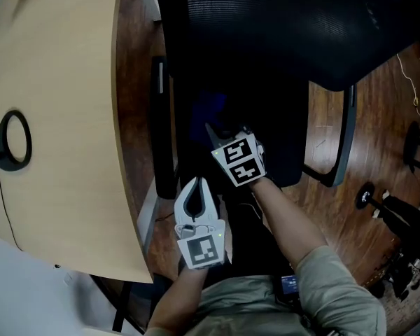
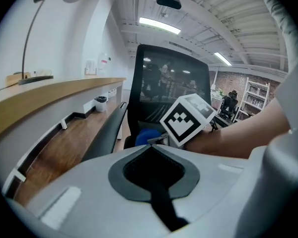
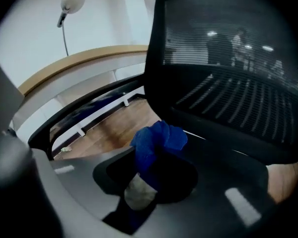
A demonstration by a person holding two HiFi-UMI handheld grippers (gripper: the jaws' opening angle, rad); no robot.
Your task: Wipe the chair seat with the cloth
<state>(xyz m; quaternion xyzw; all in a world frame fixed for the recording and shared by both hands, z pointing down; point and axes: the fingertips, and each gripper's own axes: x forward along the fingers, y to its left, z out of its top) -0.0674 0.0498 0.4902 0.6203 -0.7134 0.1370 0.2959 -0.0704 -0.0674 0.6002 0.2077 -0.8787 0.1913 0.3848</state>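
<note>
The black chair seat (image 1: 273, 135) lies below its mesh backrest (image 1: 287, 26). A blue cloth (image 1: 208, 110) rests bunched on the left part of the seat. My right gripper (image 1: 214, 129) is shut on it, and in the right gripper view the cloth (image 3: 158, 142) bulges out from between the jaws of that gripper (image 3: 144, 177). My left gripper (image 1: 197, 182) hovers at the seat's front edge, shut, with nothing in it. From the left gripper view, past the closed tips of the left gripper (image 2: 151, 148), I see the cloth (image 2: 141, 135) and the right gripper's marker cube (image 2: 188, 119).
A curved wooden desk (image 1: 63, 117) runs along the left, with a black ring-shaped object (image 1: 14, 140) on it. The chair's armrests (image 1: 162, 124) (image 1: 346, 138) flank the seat. Dark equipment and a castor (image 1: 367, 198) stand on the wooden floor at right.
</note>
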